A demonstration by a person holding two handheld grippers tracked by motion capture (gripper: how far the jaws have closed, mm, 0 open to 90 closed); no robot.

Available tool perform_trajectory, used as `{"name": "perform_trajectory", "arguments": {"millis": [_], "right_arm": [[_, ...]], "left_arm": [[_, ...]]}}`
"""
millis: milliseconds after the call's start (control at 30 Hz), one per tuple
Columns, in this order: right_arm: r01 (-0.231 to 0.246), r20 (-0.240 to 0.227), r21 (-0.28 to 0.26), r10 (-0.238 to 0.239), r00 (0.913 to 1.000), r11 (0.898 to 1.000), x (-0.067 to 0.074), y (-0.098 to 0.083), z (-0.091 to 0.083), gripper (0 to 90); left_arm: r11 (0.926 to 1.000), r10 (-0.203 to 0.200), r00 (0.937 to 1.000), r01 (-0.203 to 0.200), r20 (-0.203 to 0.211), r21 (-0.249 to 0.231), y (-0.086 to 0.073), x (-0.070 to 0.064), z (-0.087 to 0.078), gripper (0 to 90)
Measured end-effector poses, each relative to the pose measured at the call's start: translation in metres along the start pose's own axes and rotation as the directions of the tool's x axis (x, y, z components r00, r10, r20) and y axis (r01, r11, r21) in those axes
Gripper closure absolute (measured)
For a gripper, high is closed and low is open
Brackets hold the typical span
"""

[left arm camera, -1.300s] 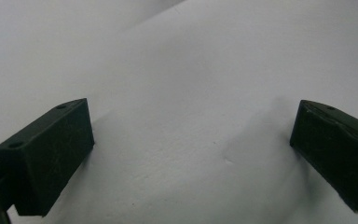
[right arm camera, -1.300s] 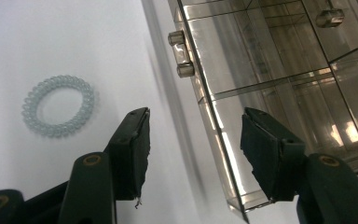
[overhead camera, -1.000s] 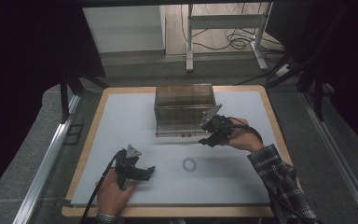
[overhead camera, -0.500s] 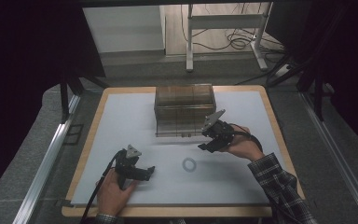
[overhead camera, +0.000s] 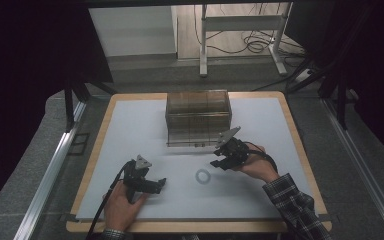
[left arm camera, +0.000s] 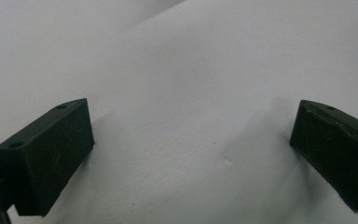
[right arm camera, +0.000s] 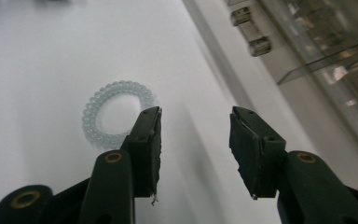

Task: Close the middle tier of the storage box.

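Ring (overhead camera: 203,175) lies outside the clear box (overhead camera: 198,117); right gripper (overhead camera: 219,163), narrowing, holds nothing; left gripper (overhead camera: 161,184) spread.

Clear beaded ring (right arm camera: 116,114), white mat (overhead camera: 130,135), plaid sleeve (overhead camera: 295,207).

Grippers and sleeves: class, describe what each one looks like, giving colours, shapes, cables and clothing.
Both grippers are black, each topped by a grey three-cornered plate. The left gripper trails a black cable, and its jaws are blunt rectangular blocks. The right gripper has black arms with brass-coloured rivets and flat pads; a dark cable loops behind it. The right sleeve is dark plaid; a left cuff barely shows.
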State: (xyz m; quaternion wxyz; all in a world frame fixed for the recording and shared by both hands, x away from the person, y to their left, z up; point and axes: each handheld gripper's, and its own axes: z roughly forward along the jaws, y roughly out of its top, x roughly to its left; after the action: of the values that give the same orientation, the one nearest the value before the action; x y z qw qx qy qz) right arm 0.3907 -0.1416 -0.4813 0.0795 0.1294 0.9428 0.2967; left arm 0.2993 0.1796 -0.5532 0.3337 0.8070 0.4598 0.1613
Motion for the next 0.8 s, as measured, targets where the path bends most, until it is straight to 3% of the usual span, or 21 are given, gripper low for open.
{"name": "perform_trajectory", "arguments": {"millis": [400,800], "right_arm": [[-0.021,-0.042,-0.034,0.019,0.9989,0.999,0.015,-0.004,0.012,67.9],[-0.016,-0.058,-0.043,0.013,0.9982,0.999,0.025,-0.004,0.026,73.2]], "left_arm": [[1.0000,-0.003,1.0000,0.003,-0.001,-0.001,0.000,0.000,0.000,0.0],[1.0000,0.004,1.0000,-0.004,0.000,0.002,0.000,0.000,0.000,0.0]]}}
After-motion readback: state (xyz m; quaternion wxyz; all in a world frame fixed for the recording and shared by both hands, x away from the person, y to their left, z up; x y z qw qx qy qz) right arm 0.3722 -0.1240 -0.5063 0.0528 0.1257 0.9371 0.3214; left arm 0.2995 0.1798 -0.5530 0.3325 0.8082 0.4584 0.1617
